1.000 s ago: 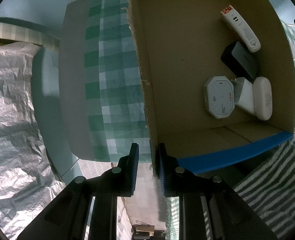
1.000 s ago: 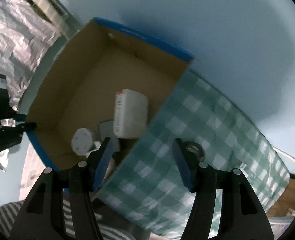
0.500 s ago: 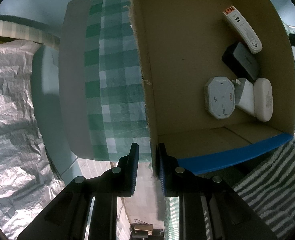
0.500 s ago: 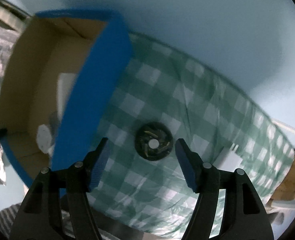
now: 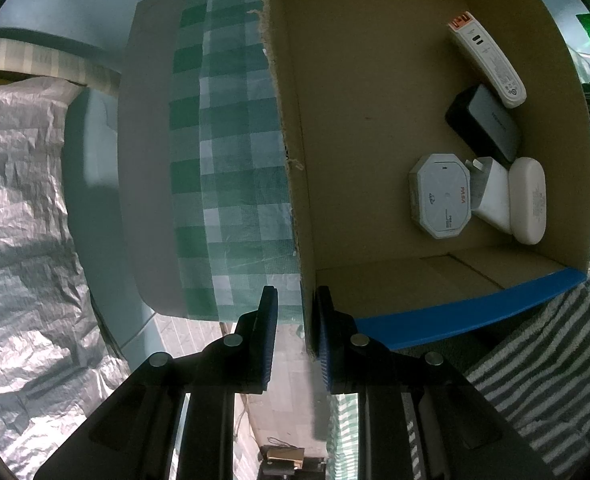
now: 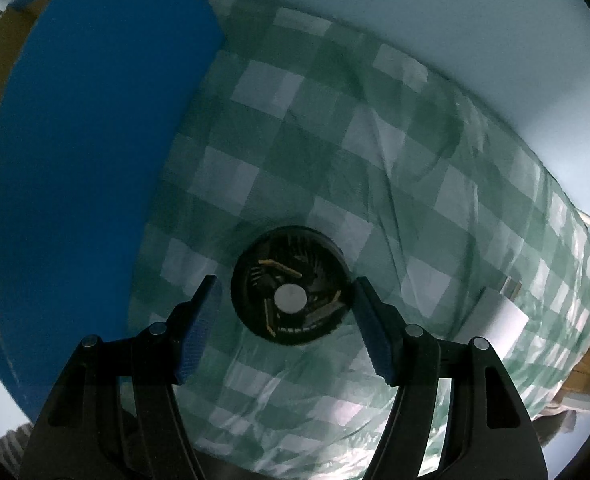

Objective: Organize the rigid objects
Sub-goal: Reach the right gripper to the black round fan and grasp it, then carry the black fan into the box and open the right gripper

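Observation:
My left gripper (image 5: 295, 312) is shut on the near wall of the cardboard box (image 5: 359, 128) with the blue outside. Inside the box lie a white octagonal device (image 5: 441, 196), a white adapter (image 5: 493, 196), a white oval case (image 5: 529, 200), a black power bank (image 5: 485, 128) and a long white charger (image 5: 485, 62). My right gripper (image 6: 287, 320) is open, its fingers on either side of a round black fan (image 6: 291, 284) that lies on the green checked cloth (image 6: 375, 160). The box's blue wall (image 6: 83, 160) stands just left of it.
A white block (image 6: 499, 320) lies on the cloth to the right of the fan. Crinkled silver sheeting (image 5: 23, 220) is at the left. A striped grey towel (image 5: 543, 360) lies at the lower right of the box.
My right gripper has swung from over the box to the cloth and come down close around the fan. My left gripper has held the box wall without moving.

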A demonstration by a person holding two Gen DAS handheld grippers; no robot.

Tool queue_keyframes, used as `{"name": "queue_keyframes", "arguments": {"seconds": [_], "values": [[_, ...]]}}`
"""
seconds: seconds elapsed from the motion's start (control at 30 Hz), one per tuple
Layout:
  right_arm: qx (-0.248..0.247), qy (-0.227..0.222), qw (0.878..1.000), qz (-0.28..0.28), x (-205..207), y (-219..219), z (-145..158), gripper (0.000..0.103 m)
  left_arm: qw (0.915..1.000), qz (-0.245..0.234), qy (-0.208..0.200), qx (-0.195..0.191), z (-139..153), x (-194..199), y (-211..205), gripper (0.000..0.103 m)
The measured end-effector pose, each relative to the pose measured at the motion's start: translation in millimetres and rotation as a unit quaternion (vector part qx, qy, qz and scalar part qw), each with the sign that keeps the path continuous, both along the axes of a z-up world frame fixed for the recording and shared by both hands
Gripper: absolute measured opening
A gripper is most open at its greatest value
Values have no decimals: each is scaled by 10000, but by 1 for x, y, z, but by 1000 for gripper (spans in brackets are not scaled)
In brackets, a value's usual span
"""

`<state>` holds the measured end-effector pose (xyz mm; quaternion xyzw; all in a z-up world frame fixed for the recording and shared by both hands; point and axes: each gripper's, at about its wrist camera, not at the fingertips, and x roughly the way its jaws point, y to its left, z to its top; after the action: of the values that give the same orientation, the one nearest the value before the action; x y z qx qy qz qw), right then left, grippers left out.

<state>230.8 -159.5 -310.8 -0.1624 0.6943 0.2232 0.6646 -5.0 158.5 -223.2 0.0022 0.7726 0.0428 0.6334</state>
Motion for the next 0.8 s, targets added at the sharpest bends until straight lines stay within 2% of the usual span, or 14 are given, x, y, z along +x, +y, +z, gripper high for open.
{"name": "queue_keyframes", "arguments": {"seconds": [0.07, 0.17, 0.4, 0.8], "values": [[-14, -25, 10000, 4, 0, 2, -3, 68, 10000, 0, -1, 1, 0, 0, 0, 19], [-125, -34, 9999, 53, -2, 6, -8, 62, 10000, -5, -2, 3, 0, 0, 0, 19], [-139, 0, 9999, 23, -6, 7, -6, 61, 10000, -7, -5, 2, 0, 0, 0, 19], [73, -114, 9996, 262, -13, 8, 40, 61, 10000, -33, -4, 4, 0, 1, 1, 19]]}}
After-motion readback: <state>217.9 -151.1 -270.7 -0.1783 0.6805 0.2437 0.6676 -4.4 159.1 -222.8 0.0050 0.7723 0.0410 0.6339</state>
